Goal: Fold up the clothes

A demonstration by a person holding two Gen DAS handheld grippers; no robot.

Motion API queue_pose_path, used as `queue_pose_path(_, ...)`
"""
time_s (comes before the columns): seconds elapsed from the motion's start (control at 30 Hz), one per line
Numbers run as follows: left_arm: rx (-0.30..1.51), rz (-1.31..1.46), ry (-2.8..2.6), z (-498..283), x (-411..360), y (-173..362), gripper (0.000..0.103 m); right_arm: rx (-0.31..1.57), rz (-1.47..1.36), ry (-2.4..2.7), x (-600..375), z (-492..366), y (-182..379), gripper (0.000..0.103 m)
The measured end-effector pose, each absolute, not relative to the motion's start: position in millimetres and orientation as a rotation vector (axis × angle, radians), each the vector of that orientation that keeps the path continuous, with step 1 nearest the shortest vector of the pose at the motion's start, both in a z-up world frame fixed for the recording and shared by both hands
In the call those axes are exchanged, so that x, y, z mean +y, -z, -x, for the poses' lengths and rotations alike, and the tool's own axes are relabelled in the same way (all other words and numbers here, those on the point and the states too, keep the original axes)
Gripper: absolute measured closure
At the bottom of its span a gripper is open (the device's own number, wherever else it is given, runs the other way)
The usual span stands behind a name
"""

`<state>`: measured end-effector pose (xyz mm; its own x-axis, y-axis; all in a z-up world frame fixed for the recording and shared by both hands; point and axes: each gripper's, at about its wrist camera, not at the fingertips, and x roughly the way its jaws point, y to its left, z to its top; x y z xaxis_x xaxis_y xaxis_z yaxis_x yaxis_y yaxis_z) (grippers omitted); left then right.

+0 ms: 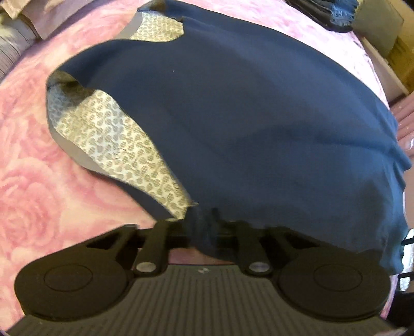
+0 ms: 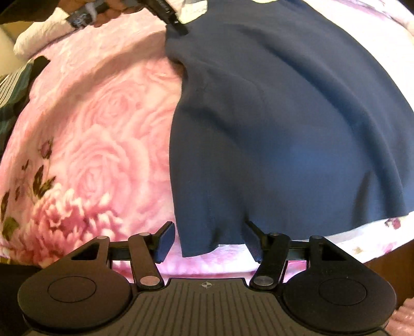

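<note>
A navy T-shirt with grey-and-white patterned sleeves lies spread on a pink rose-print bedspread. My left gripper is shut on a bunched bit of navy fabric just below the near sleeve; the cloth hides its fingertips. In the right wrist view the same shirt fills the right half. My right gripper is open, and the shirt's bottom corner lies between its blue fingers without being pinched. The left gripper shows at the far top, clamped on the shirt's far corner.
Dark folded clothes lie at the far right of the bed. A striped dark garment sits at the bed's left edge. A person's hand holds the far gripper. Bare bedspread stretches left of the shirt.
</note>
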<state>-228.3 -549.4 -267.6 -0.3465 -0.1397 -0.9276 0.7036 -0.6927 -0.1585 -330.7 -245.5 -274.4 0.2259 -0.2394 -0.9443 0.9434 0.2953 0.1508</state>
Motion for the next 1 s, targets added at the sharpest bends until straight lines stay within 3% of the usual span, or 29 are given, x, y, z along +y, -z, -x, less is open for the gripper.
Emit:
queue_pose_path(0.1,0.754,-1.333,2.092,225,-548,264,0.102,0.944,-0.957,1.057,-247,341,273,0.041)
queue_pose_path(0.23,0.754,-1.308,2.116,219,-546,258,0.102,0.669,-1.293,1.206,-229,381,274,0.041)
queue_pose_path(0.37,0.757,-1.298,2.118,217,-546,256,0.102,0.508,-1.38,1.177,-217,390,287,0.042)
queue_pose_path(0.6,0.758,-1.285,2.138,213,-546,248,0.102,0.16,-1.563,1.209,-217,407,300,0.098)
queue_pose_path(0.83,0.693,-1.26,2.186,184,-539,208,0.103,0.136,-1.595,1.073,-217,393,273,0.103)
queue_pose_path(1.0,0.636,-1.384,2.076,166,-532,232,0.103,0.21,-1.632,1.009,-220,370,285,0.103)
